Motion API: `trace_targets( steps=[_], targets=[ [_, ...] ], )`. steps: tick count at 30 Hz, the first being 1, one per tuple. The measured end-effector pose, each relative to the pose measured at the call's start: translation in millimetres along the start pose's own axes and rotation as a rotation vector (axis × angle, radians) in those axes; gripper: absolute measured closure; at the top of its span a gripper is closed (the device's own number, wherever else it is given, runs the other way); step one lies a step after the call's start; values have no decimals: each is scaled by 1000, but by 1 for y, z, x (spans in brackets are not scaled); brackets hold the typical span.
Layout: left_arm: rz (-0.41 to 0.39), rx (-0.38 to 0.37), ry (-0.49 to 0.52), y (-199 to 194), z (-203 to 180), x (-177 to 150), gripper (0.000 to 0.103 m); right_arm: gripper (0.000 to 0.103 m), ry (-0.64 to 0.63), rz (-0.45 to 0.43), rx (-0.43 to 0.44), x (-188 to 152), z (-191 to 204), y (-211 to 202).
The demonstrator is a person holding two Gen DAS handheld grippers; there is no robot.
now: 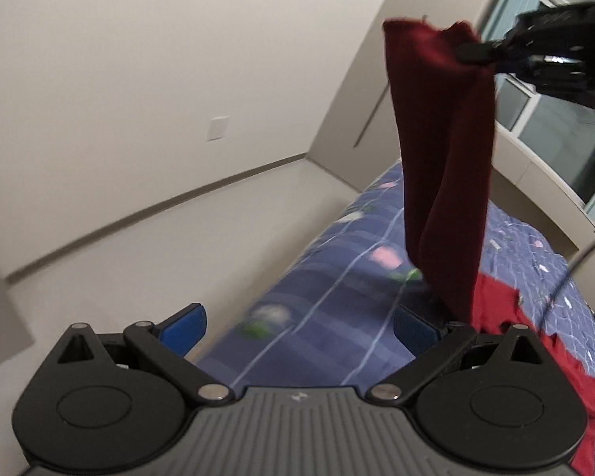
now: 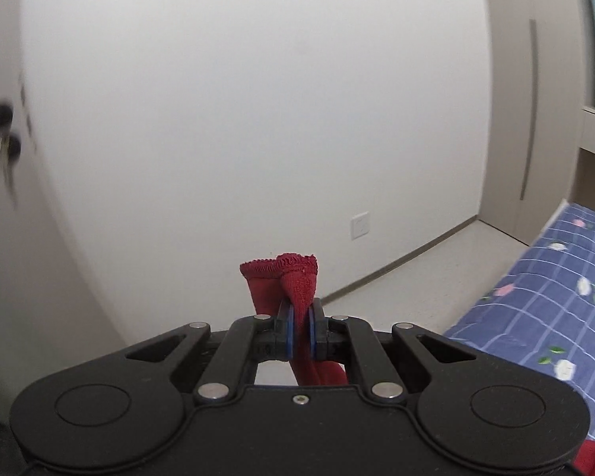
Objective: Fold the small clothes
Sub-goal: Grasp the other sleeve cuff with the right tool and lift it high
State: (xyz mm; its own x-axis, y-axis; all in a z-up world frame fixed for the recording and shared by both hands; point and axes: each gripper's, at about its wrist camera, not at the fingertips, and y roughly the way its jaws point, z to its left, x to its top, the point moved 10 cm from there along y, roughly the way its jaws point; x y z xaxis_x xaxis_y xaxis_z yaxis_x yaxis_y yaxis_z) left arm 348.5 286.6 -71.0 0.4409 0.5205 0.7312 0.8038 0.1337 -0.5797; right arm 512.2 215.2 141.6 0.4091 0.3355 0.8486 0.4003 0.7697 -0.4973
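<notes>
- While your right gripper [image 2: 302, 327] pinches the red sock [image 1: 444, 166] aloft over the bed [image 1: 329, 309], a thin bite may slip.
- Your left gripper [image 1: 297, 327] stands spread, empty; the dangling toe could swing wide.

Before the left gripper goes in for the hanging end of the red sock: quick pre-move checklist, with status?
1. Right gripper shut on the dark red sock: ok, pads pinch the cuff.
2. Sock lifted off the bed: mostly ok; whether its lower tip is off the red garment cannot be told.
3. Left gripper open and empty: ok, blue fingers spread wide.
4. Sock hanging straight: not ok, it hangs bunched lengthwise.
5. Path to the lower end free: cannot tell, the picture is blurred and a black cable runs nearby.
</notes>
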Motion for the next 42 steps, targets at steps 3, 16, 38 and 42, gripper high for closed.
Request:
trace_targets(
  steps=[3,16,38,42],
  targets=[
    [-19,-52,41,25,-34,15,1,96,32,-27,-15,9,-22,-28],
    [-32,-209,196,79,-167,-15,1,96,77,-119,-103,6,-86,-99],
    [42,-333,180,97,-193,-34,6,96,293,-286,-355,-83,-240,-218],
    [134,-322,20,125,-177,-25,6,96,324,-285,-404,-125,-258,-236]
  ],
)
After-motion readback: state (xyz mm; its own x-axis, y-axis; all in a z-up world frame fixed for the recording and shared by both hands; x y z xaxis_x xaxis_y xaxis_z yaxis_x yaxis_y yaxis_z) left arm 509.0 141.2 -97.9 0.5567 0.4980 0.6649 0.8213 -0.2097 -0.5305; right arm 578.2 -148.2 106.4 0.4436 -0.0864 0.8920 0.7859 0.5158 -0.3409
